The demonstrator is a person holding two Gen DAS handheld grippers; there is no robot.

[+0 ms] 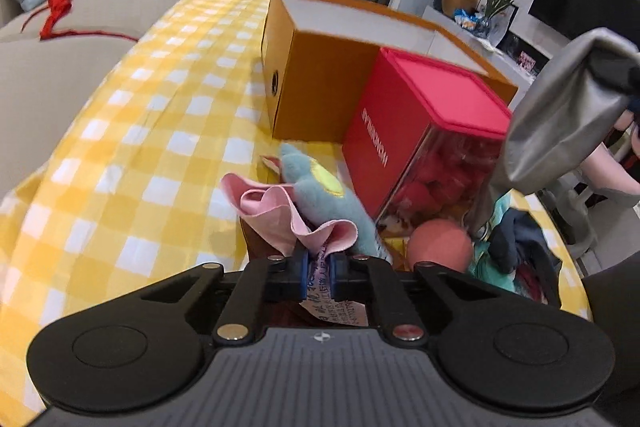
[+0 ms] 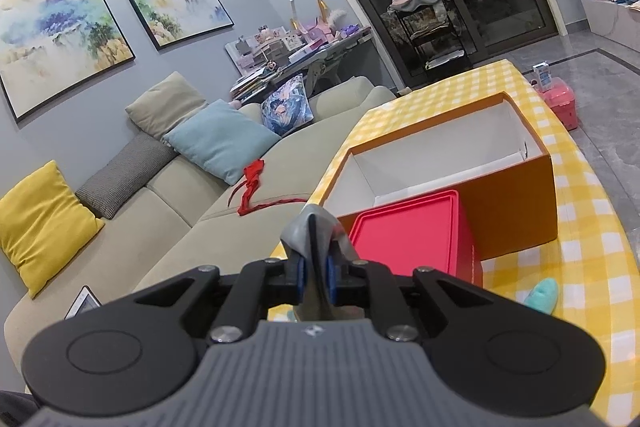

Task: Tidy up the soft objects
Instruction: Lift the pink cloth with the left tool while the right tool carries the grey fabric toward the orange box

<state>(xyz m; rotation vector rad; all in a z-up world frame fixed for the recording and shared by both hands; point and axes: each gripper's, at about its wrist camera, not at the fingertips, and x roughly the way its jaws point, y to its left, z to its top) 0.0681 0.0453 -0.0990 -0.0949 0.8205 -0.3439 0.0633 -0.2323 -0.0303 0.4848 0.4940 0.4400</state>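
Pink cloth (image 1: 280, 215), ruffled and thin, is pinched at its lower edge by the left gripper (image 1: 319, 277) at the bottom centre of the left wrist view; its jaws are pressed together on the fabric, with a printed label (image 1: 336, 311) trailing down between them. Just behind the cloth lies a pale blue plush toy (image 1: 320, 195) with a yellow patch, and at lower right a round pink ball (image 1: 440, 247) beside a heap of dark and teal clothes (image 1: 516, 247).

In the right wrist view the right gripper (image 2: 315, 275), bottom centre, has its jaws clamped on a grey fabric piece (image 2: 310, 227), which shows again hanging at the right edge of the left wrist view.

Both items look lifted clear of the yellow checked tablecloth (image 1: 160, 115), so the step in hand seems to be carrying soft pieces toward a container. Past the grippers stands a red lidded box (image 2: 408, 231), lid on, and touching its far side the open orange box (image 2: 516, 203), white inside and apparently empty. The next move probably calls for bringing each fabric over the orange box's opening before letting go, keeping the limp trailing ends from snagging on the red box or draping over the rim.
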